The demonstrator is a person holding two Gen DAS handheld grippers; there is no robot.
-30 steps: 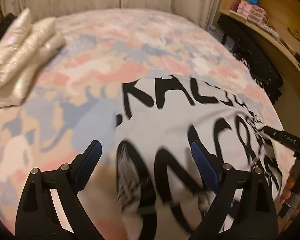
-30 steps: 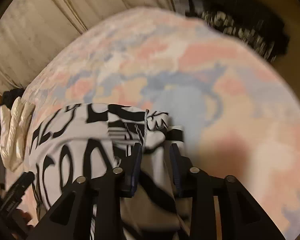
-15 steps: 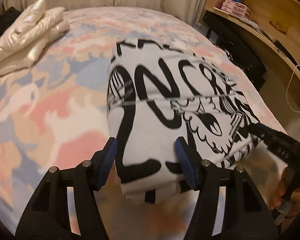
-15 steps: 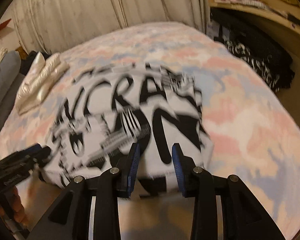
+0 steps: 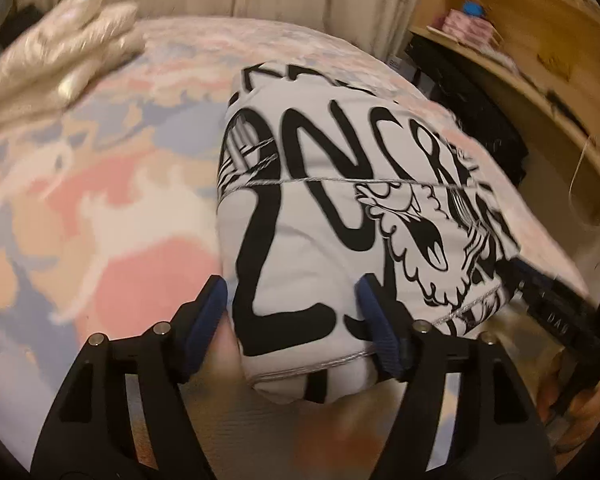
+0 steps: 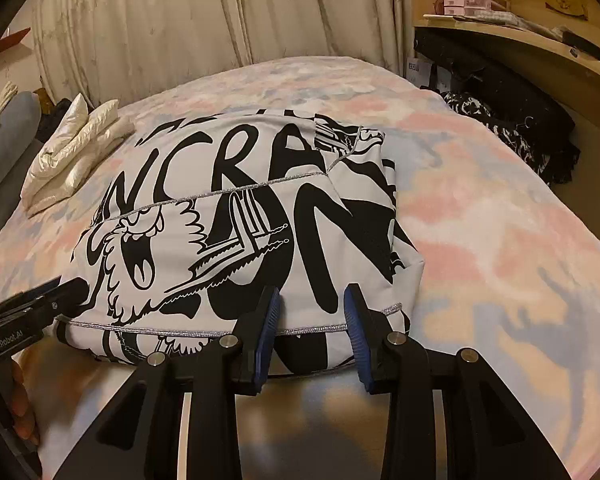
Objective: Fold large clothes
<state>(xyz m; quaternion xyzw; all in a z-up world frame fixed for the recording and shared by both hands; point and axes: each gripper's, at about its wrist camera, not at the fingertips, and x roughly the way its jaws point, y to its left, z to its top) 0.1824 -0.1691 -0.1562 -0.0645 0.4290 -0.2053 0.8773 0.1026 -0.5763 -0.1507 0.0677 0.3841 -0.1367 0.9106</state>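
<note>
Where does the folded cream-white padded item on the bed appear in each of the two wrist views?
Left wrist view: the cream padded item lies at the upper left, on the bedspread, left of the black-and-white printed garment.
Right wrist view: the cream padded item lies at the middle left, again left of the garment.
Shared landmark: the wooden shelf at the upper right.

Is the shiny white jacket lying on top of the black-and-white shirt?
No, the jacket lies on the bed off to the side of the shirt, with blanket showing between them.
</note>
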